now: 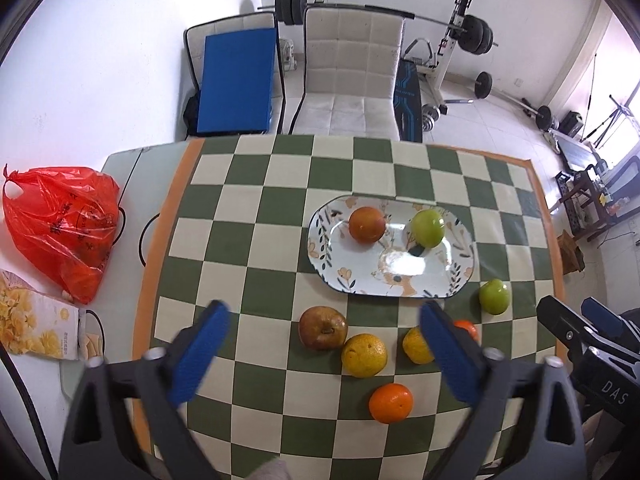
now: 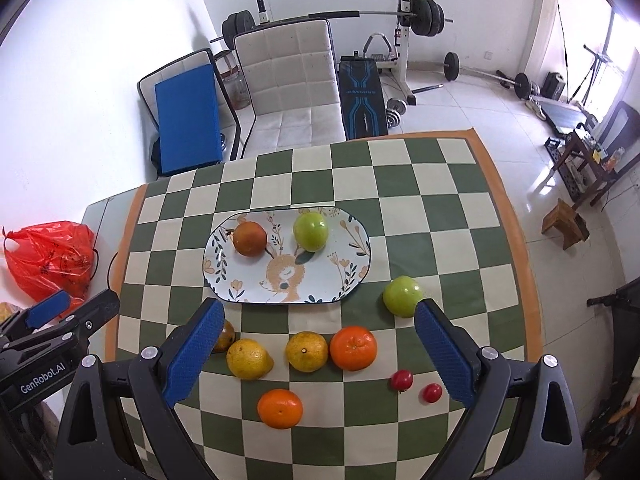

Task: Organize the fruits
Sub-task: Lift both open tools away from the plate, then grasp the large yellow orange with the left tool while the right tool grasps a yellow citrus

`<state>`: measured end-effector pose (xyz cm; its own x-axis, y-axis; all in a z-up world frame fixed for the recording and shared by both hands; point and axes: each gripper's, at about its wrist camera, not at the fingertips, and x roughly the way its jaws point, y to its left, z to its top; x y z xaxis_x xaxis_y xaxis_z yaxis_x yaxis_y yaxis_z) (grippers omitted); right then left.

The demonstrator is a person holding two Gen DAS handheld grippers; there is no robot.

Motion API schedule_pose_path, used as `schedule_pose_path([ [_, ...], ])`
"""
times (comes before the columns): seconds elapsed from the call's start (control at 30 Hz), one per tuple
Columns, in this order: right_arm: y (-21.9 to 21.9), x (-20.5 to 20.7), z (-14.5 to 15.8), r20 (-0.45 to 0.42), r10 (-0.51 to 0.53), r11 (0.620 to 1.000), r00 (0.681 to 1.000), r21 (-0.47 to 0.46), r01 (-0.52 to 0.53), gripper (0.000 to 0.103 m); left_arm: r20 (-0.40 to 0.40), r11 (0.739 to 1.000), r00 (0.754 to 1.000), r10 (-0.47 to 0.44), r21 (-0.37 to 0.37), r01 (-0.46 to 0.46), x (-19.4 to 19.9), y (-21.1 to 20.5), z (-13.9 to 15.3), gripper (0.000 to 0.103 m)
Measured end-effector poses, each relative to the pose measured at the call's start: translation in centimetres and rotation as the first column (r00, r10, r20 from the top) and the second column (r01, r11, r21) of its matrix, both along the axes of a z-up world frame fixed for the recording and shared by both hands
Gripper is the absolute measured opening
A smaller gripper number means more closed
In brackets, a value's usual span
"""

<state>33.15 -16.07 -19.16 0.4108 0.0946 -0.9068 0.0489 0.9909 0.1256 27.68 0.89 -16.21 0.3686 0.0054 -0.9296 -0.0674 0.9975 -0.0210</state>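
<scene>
An oval patterned plate [image 1: 400,276] [image 2: 256,284] on the checked cloth holds a dark orange fruit [image 1: 367,224] [image 2: 249,239] and a green apple [image 1: 428,228] [image 2: 311,231]. Loose in front of it lie a brown apple [image 1: 323,327], a second green apple [image 1: 495,297] [image 2: 402,296], two yellow citrus [image 2: 249,359] [image 2: 306,351], two oranges [image 2: 353,348] [image 2: 279,408] and two small red fruits [image 2: 401,380]. My left gripper [image 1: 324,356] is open and empty above the loose fruit. My right gripper [image 2: 320,354] is open and empty above them too.
A red plastic bag [image 1: 64,224] [image 2: 52,256] and a snack box [image 1: 36,324] lie left of the cloth. A padded chair [image 1: 348,80] [image 2: 292,92] stands behind the table. Gym gear fills the room beyond. The table edge drops off at the right.
</scene>
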Motion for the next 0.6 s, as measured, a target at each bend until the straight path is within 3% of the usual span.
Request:
schedule_pose_path([
  [0.1, -1.0, 0.7, -3.1, -0.075, -0.02, 0.998, 0.997, 0.054, 0.024, 0.098, -0.062, 1.0, 0.998, 0.015, 0.026, -0.014, 0.4, 0.3, -2.9, 0.103],
  [0.27, -2.1, 1.9, -11.8, -0.269, -0.025, 0.981, 0.963, 0.177, 0.075, 0.098, -0.199, 0.997, 0.977, 0.073, 0.051, -0.064, 0.1, 1.1, -8.7, 0.103],
  [0.37, -1.3, 2.1, -15.5, -0.317, 0.007, 0.973, 0.948, 0.219, 0.066, 0.083, -0.279, 0.993, 0.953, 0.114, 0.031, -0.11, -0.2, 1.6, -11.9, 0.103],
  [0.43, 0.1, 2.4, -17.3, -0.334, 0.061, 0.977, 0.941, 0.211, 0.011, 0.074, -0.318, 0.991, 0.938, 0.135, 0.021, -0.135, -0.5, 1.8, -13.4, 0.103],
  [0.6, 3.8, 3.2, -20.6, -0.363, 0.205, 0.979, 0.909, 0.074, -0.191, 0.072, -0.386, 0.983, 0.907, 0.166, -0.011, -0.185, -1.1, 2.2, -15.9, 0.103],
])
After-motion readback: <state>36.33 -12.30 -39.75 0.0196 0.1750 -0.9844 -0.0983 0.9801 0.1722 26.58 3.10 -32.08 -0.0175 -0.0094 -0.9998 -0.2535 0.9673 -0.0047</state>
